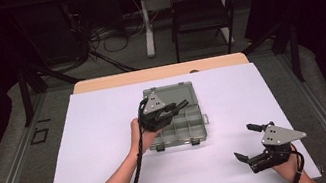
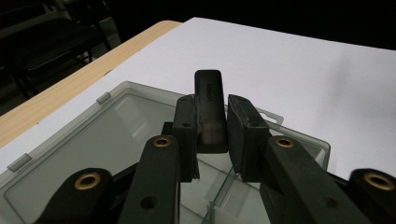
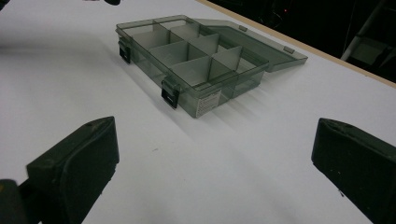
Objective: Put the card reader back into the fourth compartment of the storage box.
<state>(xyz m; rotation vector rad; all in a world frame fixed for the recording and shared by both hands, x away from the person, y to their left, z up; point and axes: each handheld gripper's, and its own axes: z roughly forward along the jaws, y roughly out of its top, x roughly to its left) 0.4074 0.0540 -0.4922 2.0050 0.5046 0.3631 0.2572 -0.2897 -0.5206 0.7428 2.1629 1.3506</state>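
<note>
The organizer box (image 1: pixel 176 116) lies open under the left hand-held gripper (image 2: pixel 211 123) clamping a black stick (image 2: pixel 208 93); the right hand-held gripper (image 1: pixel 254 141) gapes wide.

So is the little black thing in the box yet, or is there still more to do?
Not yet. Done: the grey compartment box lies open on the white table, its lid flat behind it. In hand: the left gripper grips a small black block above the box. The compartments I can see look empty. The right gripper is open, holding nothing. Probably left: putting the block into a compartment, maybe closing the lid.
</note>
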